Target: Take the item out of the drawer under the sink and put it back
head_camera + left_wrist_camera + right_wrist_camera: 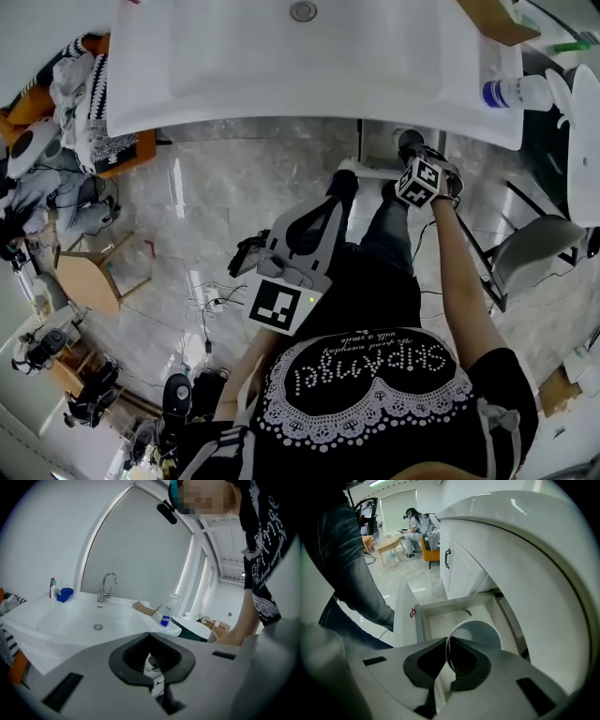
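Note:
My right gripper [449,641] points steeply down under the sink and is shut on the rim of a white cup [480,631]. The cup hangs over the open drawer [440,616], whose pale floor shows a small dark object near the back. In the head view only this gripper's marker cube [422,180] shows, just below the sink's front edge, with the drawer [375,167] beside it. My left gripper [334,202] is held in front of my body, away from the drawer. Its jaws [150,634] meet at the tips with nothing between them.
The white sink [70,616] carries a faucet [107,585], a blue-labelled bottle [166,613], a piece of cardboard [145,607] and a blue object [64,594]. My legs stand close to the drawer front [404,616]. Cabinet doors [452,569] lie further along; another person sits beyond them.

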`<move>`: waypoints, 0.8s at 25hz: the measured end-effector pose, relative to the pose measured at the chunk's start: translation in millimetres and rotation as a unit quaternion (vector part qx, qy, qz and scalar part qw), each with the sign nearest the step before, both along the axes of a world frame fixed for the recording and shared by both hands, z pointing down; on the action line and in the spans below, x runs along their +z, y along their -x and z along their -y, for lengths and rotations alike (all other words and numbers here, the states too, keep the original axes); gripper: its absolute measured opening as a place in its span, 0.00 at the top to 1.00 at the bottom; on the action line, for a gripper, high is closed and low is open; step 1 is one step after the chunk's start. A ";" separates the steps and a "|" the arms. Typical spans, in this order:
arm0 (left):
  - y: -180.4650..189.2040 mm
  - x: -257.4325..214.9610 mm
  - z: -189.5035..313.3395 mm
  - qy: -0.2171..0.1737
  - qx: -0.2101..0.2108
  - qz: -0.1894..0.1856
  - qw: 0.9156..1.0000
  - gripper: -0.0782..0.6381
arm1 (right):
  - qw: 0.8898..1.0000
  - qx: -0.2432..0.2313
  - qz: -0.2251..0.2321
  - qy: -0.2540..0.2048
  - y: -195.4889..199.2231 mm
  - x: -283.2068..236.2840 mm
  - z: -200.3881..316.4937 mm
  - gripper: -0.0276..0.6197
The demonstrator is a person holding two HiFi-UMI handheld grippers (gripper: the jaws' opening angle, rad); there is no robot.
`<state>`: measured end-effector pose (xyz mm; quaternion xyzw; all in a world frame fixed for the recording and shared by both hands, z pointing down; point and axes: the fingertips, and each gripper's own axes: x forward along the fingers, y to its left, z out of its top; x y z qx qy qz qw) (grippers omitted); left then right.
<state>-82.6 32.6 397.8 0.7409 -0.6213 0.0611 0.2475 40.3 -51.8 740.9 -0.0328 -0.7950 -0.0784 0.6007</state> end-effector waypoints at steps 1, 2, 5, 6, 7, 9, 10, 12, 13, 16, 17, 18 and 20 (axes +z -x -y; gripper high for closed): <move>0.6 1.5 -1.2 0.002 -0.001 0.001 1.000 0.88 | 1.000 0.000 -0.002 0.003 -0.3 4.0 -1.0 0.92; 1.2 3.0 -2.6 0.005 -0.002 0.002 1.000 0.88 | 1.000 0.001 -0.004 0.006 -1.0 7.3 -2.0 0.92; 2.8 6.6 -4.3 0.012 -0.004 0.003 1.000 0.88 | 1.000 0.000 -0.011 0.010 -3.4 14.6 -2.1 0.92; 3.2 7.4 -4.3 0.014 -0.005 0.004 1.000 0.88 | 1.000 -0.002 -0.013 0.009 -4.0 16.8 -1.3 0.92; 3.3 8.3 -4.3 0.016 -0.005 0.004 1.000 0.88 | 1.000 -0.003 -0.016 0.009 -4.5 19.2 -0.3 0.92; 3.0 10.1 -4.5 0.020 -0.005 0.004 1.000 0.88 | 1.000 -0.005 -0.022 0.009 -5.9 24.2 1.9 0.92; 2.9 10.8 -4.6 0.022 -0.005 0.003 1.000 0.88 | 1.000 -0.007 -0.024 0.008 -6.4 26.5 2.8 0.92; 3.3 12.0 -4.5 0.025 -0.005 0.003 1.000 0.88 | 0.999 -0.014 -0.030 0.006 -6.3 30.1 5.1 0.92; 4.1 12.7 -4.3 0.027 -0.004 0.003 1.000 0.88 | 0.999 -0.019 -0.034 0.003 -5.8 31.8 6.5 0.92; 6.5 14.0 -3.4 0.031 -0.006 0.002 1.000 0.88 | 0.998 -0.034 -0.047 0.001 -4.5 36.1 7.8 0.92; 6.9 14.2 -3.0 0.031 -0.006 0.001 0.999 0.88 | 0.998 -0.033 -0.048 0.004 -3.5 36.7 7.0 0.92; 7.0 14.4 -2.5 0.032 -0.005 0.001 0.999 0.88 | 0.998 -0.030 -0.047 0.007 -2.2 37.2 6.2 0.92; 6.7 15.2 -1.1 0.034 -0.003 0.000 0.999 0.88 | 0.998 -0.028 -0.046 0.009 -0.7 39.7 5.1 0.92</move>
